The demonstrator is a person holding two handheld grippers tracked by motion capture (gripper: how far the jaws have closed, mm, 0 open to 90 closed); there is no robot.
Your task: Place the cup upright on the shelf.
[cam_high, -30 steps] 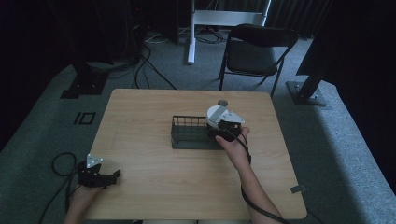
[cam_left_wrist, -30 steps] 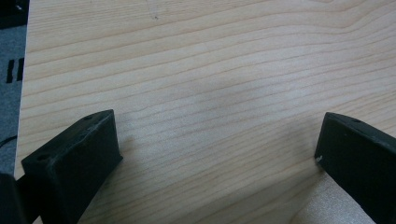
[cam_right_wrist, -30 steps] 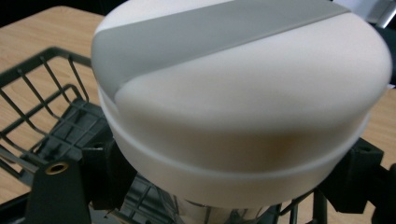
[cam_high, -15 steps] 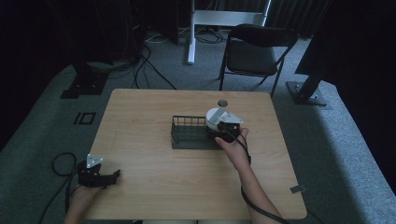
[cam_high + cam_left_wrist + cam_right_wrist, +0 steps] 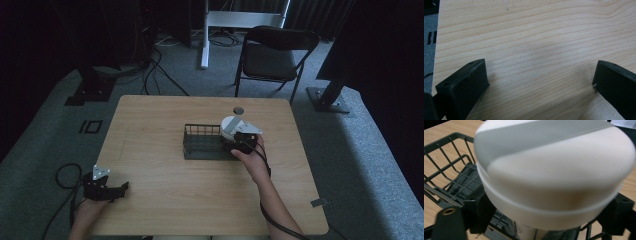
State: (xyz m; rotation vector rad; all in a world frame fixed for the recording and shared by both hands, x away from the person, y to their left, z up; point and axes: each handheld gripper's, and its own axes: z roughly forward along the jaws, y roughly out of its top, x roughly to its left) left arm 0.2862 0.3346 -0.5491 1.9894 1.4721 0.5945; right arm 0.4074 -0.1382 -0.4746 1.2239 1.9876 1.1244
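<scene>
Hardly anything has shifted in the last second: the right claw (image 5: 234,142) with its white canister (image 5: 231,127) sits at the right end of the rack just as before, perhaps a touch lower, and the left claw (image 5: 121,188) has not budged from the near left corner.

So here we are. The right hand (image 5: 253,162) reaches in from the near side and has that round white canister (image 5: 554,170), with its grey band across the lid, pinched between the two black jaws, one on each flank of it. It hangs over the right end of the dark wire rack (image 5: 202,142); whether its base is touching the rack floor I cannot tell from here. From the right gripper view the rack (image 5: 449,167) spreads out behind and below the canister, bars and mesh plain to see, the canister itself a bit blurred.

Over on the left, the claw (image 5: 539,82) is spread wide, jaws well apart, low over bare wooden surface (image 5: 531,37) with nothing between them. The left hand (image 5: 87,212) holds it at the edge, cable trailing to the floor.

Farther back on the surface (image 5: 160,125), a small dark round disc (image 5: 238,110) lies just beyond the rack. A black folding chair (image 5: 272,57) stands behind the far side.
</scene>
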